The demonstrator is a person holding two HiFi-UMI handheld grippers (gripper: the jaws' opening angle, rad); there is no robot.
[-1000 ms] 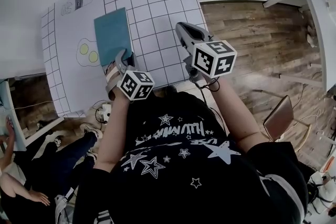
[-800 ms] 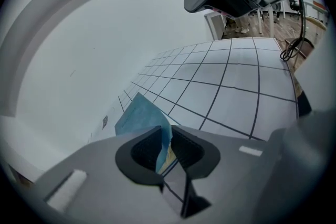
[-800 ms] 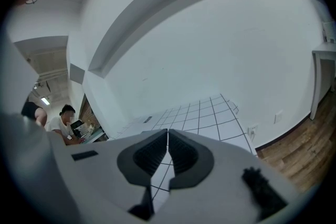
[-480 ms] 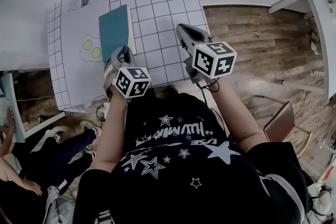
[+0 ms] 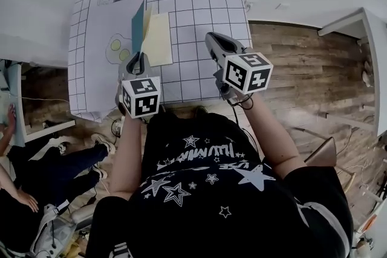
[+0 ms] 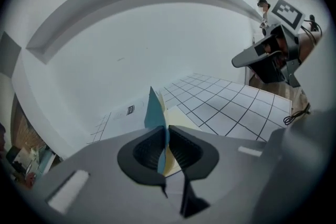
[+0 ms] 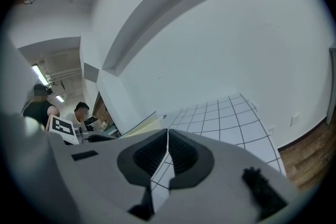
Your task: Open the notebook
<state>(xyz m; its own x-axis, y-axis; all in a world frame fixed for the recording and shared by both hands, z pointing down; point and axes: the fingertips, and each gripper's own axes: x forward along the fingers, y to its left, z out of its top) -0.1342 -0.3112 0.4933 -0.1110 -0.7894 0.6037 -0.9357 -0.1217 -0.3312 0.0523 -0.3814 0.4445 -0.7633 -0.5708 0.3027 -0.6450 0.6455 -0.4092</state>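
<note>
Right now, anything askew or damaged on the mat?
Nothing damaged or spilled. The notebook's teal cover stands nearly upright over its cream pages, pinched by the left gripper, whose jaws have just been closing on it: mid-opening, no fault.

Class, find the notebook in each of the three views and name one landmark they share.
Head view: upper centre, notebook on the grid mat, cover raised.
Left gripper view: low centre, cover upright.
Right gripper view: left of centre, edge-on.
Shared landmark: the grid mat.
</note>
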